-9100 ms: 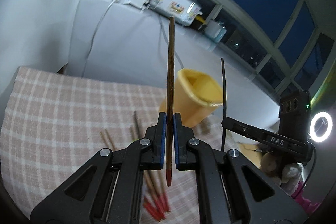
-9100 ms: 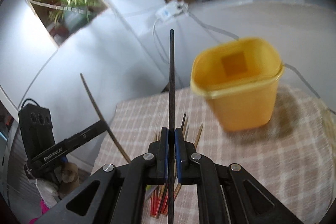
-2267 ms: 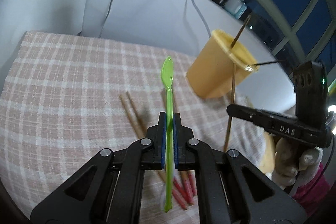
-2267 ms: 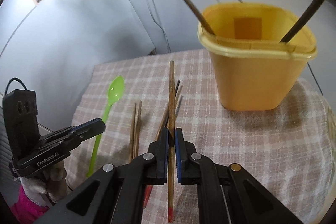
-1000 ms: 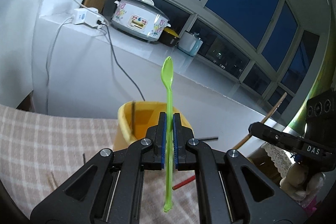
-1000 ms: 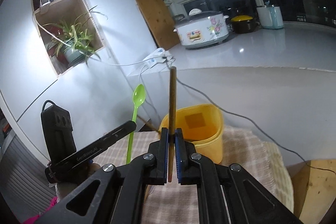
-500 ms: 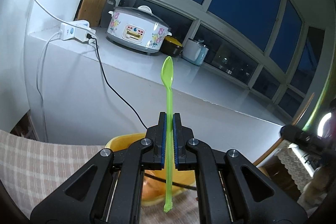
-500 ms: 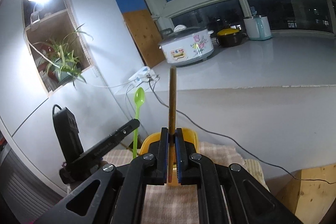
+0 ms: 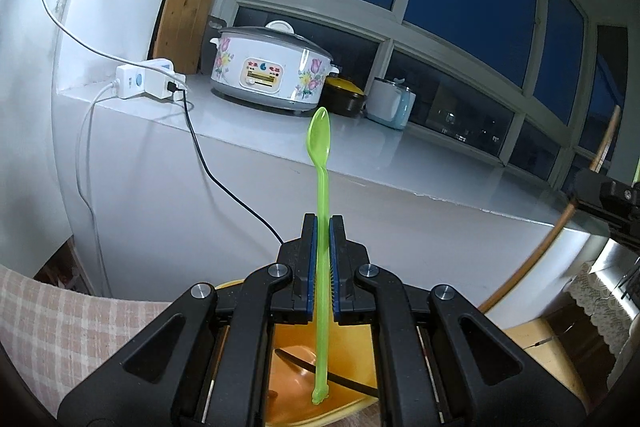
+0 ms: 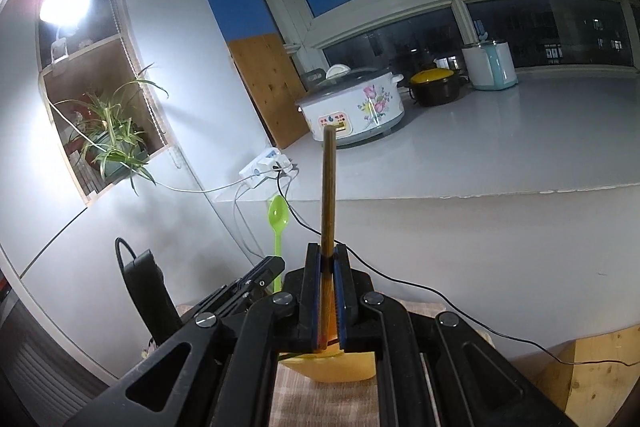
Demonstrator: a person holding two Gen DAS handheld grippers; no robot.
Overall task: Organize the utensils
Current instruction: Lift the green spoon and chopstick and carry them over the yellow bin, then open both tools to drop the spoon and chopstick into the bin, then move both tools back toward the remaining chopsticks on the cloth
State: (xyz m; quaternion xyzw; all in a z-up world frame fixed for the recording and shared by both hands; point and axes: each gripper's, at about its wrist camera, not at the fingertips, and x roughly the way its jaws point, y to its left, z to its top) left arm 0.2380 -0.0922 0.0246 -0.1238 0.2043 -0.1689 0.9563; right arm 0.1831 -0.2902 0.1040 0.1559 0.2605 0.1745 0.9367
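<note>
My left gripper (image 9: 323,227) is shut on a green plastic spoon (image 9: 319,143), held upright with its bowl up and its handle end hanging over the open yellow bucket (image 9: 296,383). A dark chopstick (image 9: 340,379) lies inside the bucket. My right gripper (image 10: 327,255) is shut on a brown wooden chopstick (image 10: 329,187), upright, directly above the yellow bucket (image 10: 340,363). The right wrist view also shows the spoon (image 10: 277,223) and the left gripper (image 10: 256,275) to the left. The left wrist view shows the brown chopstick (image 9: 560,223) at the right edge.
The bucket stands on a checked cloth (image 9: 60,323) over the table. Behind is a white counter (image 9: 400,163) with a flowered rice cooker (image 9: 268,71), a power strip (image 9: 144,83) with cables, and pots. A potted plant (image 10: 112,139) sits in a wall niche.
Both grippers have tilted up and moved in over the bucket, which now sits under the jaws. The spoon and the chopstick stay gripped.
</note>
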